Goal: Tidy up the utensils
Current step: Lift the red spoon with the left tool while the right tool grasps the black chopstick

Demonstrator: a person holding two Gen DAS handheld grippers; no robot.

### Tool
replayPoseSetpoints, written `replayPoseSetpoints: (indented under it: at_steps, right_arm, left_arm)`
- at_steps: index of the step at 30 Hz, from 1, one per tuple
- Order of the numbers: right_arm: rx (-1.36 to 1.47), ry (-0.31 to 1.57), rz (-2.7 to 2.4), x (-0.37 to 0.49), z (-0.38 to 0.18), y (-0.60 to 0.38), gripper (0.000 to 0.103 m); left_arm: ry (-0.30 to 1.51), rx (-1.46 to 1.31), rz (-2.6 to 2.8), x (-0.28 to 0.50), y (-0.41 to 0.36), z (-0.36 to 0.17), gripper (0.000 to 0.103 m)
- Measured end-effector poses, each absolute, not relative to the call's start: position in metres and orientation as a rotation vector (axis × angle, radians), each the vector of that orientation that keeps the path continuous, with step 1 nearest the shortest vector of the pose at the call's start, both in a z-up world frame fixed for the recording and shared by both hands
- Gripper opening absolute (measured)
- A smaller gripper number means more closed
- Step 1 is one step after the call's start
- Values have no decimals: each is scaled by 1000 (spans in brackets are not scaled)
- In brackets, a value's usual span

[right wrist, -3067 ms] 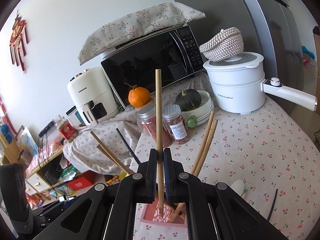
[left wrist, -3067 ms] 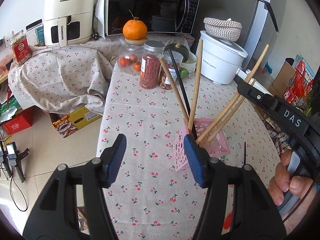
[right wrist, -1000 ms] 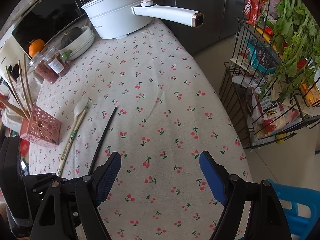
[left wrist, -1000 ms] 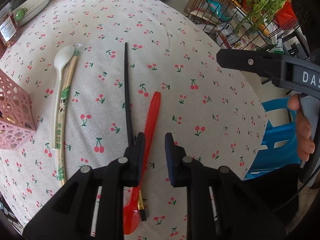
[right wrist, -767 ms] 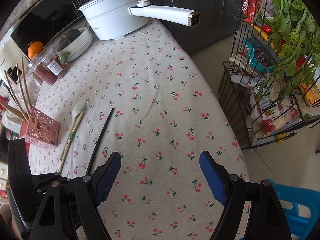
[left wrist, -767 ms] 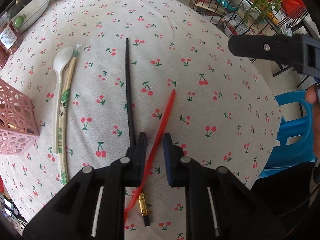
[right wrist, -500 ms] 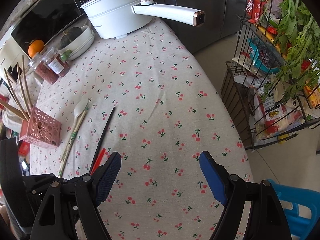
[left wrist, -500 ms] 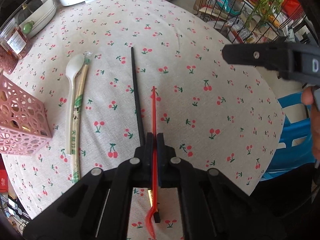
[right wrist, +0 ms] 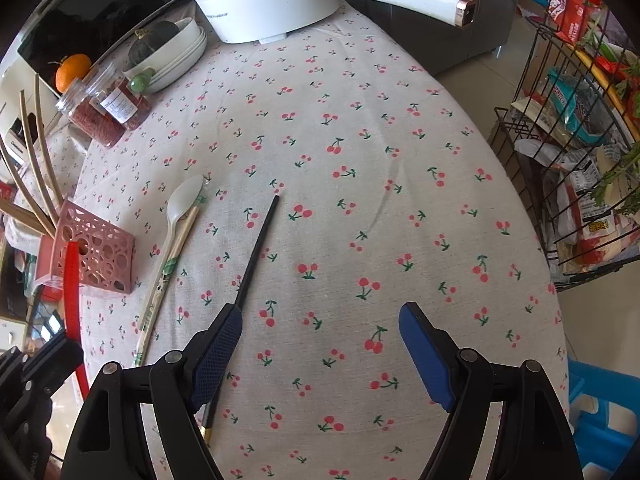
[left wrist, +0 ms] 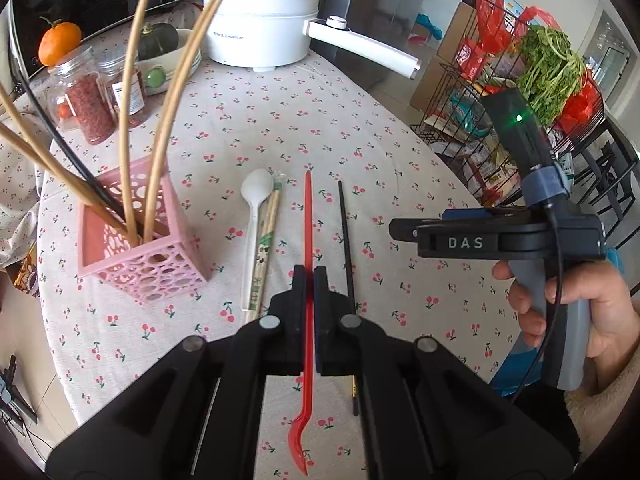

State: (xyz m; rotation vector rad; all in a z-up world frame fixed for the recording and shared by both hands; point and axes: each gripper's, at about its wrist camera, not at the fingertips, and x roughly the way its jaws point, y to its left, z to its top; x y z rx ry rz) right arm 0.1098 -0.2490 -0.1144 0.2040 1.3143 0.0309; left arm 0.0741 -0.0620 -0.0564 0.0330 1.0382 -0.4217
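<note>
Above the cherry-print tablecloth (left wrist: 280,120): the left gripper (left wrist: 309,276) has its pads pressed together on the handle of a red plastic spoon (left wrist: 307,216), bowl end hanging toward the camera, handle tip pointing out over the table
Step in hand: judged from the spoon being off the cloth, carrying it to the pink perforated holder (left wrist: 140,256), which stands to the left with bamboo chopsticks (left wrist: 160,100) already leaning in it
Next move: likely swing left, tip the spoon upright and lower it into a free gap between the chopsticks before letting go
Right gripper (right wrist: 320,344): fingers spread wide and empty, hovering just above the black chopstick (right wrist: 256,252) on the cloth
Left on the table: white spoon (left wrist: 254,208) and a wrapped pair of chopsticks (left wrist: 264,248) side by side, near the holder
Writing: "DAS" on the right gripper's body in the left view; small grey lettering on the white electric pot (left wrist: 260,32), too small to read; jar labels illegible
</note>
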Motion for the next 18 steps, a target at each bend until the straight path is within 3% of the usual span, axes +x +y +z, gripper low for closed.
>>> replayPoseSetpoints:
  at_steps: [14, 17, 18]
  right_arm:
    - [17, 1359, -16, 137, -155, -175, 78]
    - [8, 1342, -11, 137, -152, -167, 64]
    - [8, 1339, -6, 137, -151, -164, 53]
  left_arm:
    - [1017, -32, -385, 67, -17, -48, 3]
    - [1015, -37, -380, 67, -13, -46, 3]
    - [1014, -40, -377, 67, -12, -46, 3]
